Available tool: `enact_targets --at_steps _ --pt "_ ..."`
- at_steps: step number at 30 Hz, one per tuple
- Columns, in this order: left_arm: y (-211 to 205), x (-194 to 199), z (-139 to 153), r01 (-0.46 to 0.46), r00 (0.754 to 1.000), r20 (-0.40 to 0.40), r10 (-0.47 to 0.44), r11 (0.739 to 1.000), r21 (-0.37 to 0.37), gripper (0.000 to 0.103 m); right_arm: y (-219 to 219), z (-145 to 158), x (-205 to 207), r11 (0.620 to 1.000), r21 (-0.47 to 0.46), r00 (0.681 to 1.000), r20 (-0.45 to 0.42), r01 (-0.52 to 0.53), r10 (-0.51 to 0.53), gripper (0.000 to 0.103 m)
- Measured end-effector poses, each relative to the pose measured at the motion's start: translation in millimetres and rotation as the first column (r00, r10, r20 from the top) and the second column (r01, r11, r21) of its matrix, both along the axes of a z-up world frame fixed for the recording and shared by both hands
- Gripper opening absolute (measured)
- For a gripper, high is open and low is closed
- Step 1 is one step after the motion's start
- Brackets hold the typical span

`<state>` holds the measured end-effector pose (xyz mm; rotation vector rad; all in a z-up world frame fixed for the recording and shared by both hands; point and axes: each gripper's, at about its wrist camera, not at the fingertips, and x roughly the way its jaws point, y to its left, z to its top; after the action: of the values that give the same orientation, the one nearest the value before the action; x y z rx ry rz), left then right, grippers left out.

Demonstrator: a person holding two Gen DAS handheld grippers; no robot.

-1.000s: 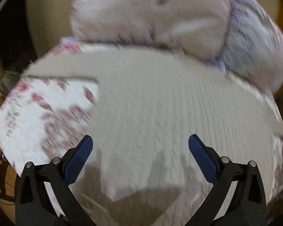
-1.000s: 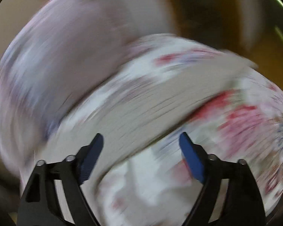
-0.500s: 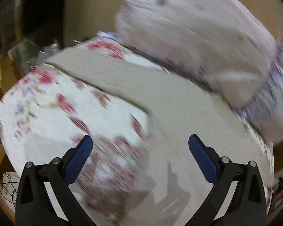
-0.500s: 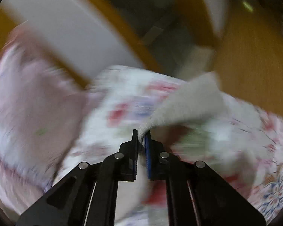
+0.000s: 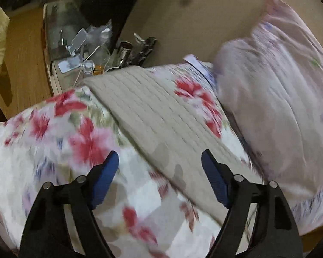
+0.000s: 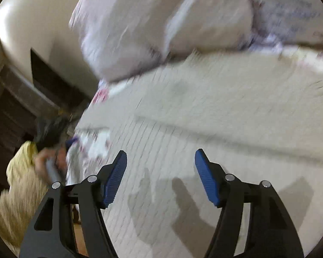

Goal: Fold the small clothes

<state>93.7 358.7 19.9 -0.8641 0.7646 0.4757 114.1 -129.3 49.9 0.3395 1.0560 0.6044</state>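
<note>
We hold both tongs released — left gripper [image 5: 160, 163] and right gripper [image 6: 160, 167] hover empty above the beige ribbed cloth [image 6: 215, 129], lying flat on the floral bedcover [image 5: 53, 150]; between folds, we judge — next we pick an edge to pinch

A floral bedspread [image 5: 43, 150] covers the bed, a pale pink pillow [image 5: 280, 107] against the beige headboard [image 5: 193, 21]; cluttered nightstand [image 5: 75, 58] beside wooden floor [image 5: 25, 68].

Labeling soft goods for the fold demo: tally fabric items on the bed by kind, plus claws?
Beige knit garment: 1
Floral bedcover: 1
Pale pink pillow: 1
Claws, left claw and right claw, both open: 2
Total: 5
</note>
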Motion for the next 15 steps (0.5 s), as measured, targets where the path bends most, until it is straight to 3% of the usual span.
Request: enact_targets --at_steps 2,6,9,12,13,15 --pt "16.3 4.1 -3.4 -0.020 1.000 0.022 0.021 1.000 -0.019 0.073 -8.6 -5.2 -4.2 0.999 -0.045 1.000 -0.021 0.021 -0.022 0.068" --pt "46.2 14.4 -4.3 -0.066 0.997 0.045 0.069 0.996 -0.066 0.066 -48.2 -5.2 -8.4 0.982 -0.060 0.981 -0.065 0.177 -0.181 0.072" --pt "67.0 17.4 -7.3 -0.123 0.990 0.050 0.129 0.986 -0.109 0.051 -66.8 -0.8 -18.0 0.967 -0.065 0.966 -0.072 0.245 -0.249 0.074" --pt "81.9 24.5 -9.0 -0.152 0.988 0.021 0.155 0.982 -0.108 0.021 -67.9 2.0 -29.4 0.965 -0.078 0.964 -0.064 0.252 -0.257 0.075" --pt "83.9 29.6 -8.4 -0.135 0.990 0.014 0.137 0.985 -0.107 0.007 -66.7 3.0 -30.0 0.965 -0.080 0.965 -0.062 0.248 -0.253 0.075" --pt "76.7 37.1 3.6 -0.097 0.995 0.028 0.098 0.994 -0.054 0.007 -71.5 7.3 -33.8 0.967 -0.084 0.967 -0.054 0.242 -0.247 0.075"
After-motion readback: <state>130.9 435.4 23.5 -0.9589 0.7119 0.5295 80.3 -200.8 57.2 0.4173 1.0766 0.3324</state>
